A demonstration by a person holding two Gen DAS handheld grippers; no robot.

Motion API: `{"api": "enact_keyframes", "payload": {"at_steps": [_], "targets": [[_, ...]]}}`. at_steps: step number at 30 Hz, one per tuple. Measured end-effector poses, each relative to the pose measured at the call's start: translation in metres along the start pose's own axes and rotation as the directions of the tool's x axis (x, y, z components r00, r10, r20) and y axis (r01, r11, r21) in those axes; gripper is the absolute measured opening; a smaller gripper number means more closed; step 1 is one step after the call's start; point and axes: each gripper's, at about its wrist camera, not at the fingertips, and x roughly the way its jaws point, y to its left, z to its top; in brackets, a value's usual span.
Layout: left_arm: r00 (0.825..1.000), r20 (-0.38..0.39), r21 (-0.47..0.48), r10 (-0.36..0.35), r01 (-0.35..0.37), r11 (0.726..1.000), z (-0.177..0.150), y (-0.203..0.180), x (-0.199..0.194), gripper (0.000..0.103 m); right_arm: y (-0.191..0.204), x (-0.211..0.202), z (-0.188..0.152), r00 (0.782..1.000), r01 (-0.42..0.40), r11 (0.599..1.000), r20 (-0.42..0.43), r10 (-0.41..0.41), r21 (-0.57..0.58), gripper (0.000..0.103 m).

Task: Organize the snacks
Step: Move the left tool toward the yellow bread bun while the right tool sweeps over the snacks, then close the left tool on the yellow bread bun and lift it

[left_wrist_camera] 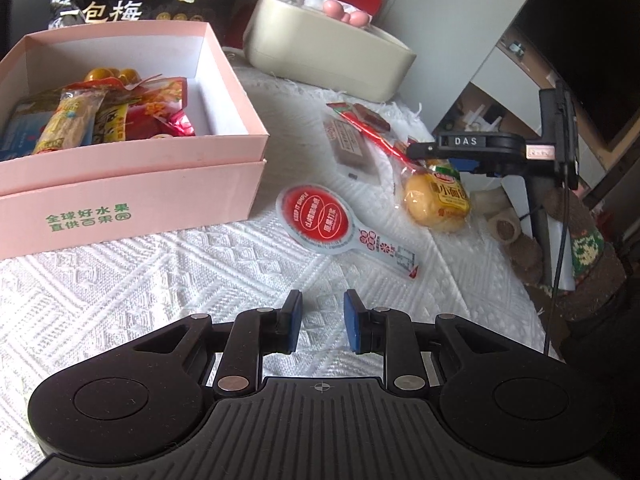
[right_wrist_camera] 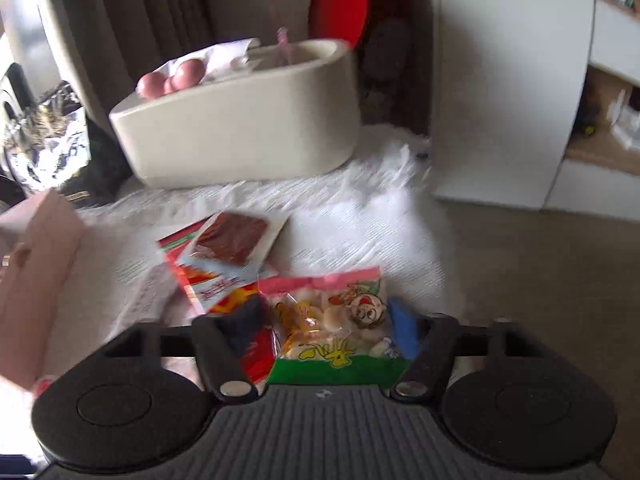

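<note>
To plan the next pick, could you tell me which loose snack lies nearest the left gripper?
The red paddle-shaped packet; the bun packet and brown bar lie farther back.

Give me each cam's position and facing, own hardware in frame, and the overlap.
Left wrist: sits on the left gripper, angled down over the white cloth toward the pink box; its own jaws are apart with nothing between, and the right gripper shows at right.
Right wrist: sits on the right gripper, angled down at the small-bread packet between its fingers, facing the beige bin.
Shared: beige bin, pink box, dark-bar packet, small-bread packet.
</note>
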Motion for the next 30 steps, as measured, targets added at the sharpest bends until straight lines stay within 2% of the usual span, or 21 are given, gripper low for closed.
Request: {"api": "enact_keyframes", "payload": {"at_steps": [2,6,11,15,18,21,23,26,30], "targets": [[1.000,0.006,-0.018,0.002,-0.002,1.000,0.003,0.002,0.002,0.026,0.014,-0.010,-0.013,0.998,-0.063,0.997,-0.021,0.062,-0.053,0.061],[1.000,0.028,-0.044,0.010,-0.008,0.999,0.008,0.004,0.003,0.026,0.047,-0.035,-0.049,0.990,-0.131,0.974,-0.065,0.121,-0.186,0.060],[1.000,0.027,-0.009,-0.015,0.015,1.000,0.007,-0.006,-0.001,0.026,0.073,-0.069,-0.086,0.965,-0.254,0.940,-0.116,0.233,-0.227,0.061],[0.999,0.038,0.034,-0.013,0.012,0.999,-0.001,-0.014,-0.017,0.026,0.080,-0.087,-0.102,0.973,-0.226,0.949,-0.097,0.210,-0.220,0.063],[0.999,0.046,0.038,-0.003,0.002,0.999,-0.013,-0.014,-0.035,0.026,0.071,-0.099,-0.112,0.989,-0.146,0.968,-0.050,0.139,-0.203,0.066],[0.999,0.007,0.033,-0.031,0.031,0.999,-0.030,-0.013,-0.047,0.026,0.066,-0.107,-0.122,0.998,-0.064,0.976,-0.011,0.063,-0.210,0.069],[0.999,-0.022,0.032,-0.045,0.045,0.998,-0.042,-0.013,-0.049,0.026,0.063,-0.111,-0.127,0.999,-0.047,0.979,-0.002,0.047,-0.201,0.069],[0.999,-0.031,0.013,-0.035,0.035,0.999,-0.055,-0.011,-0.052,0.026,0.067,-0.118,-0.136,0.997,-0.071,0.984,-0.003,0.072,-0.164,0.070],[1.000,0.006,-0.008,-0.002,0.003,1.000,-0.061,-0.007,-0.064,0.026,0.089,-0.131,-0.152,0.988,-0.155,0.976,-0.014,0.155,-0.151,0.070]]}}
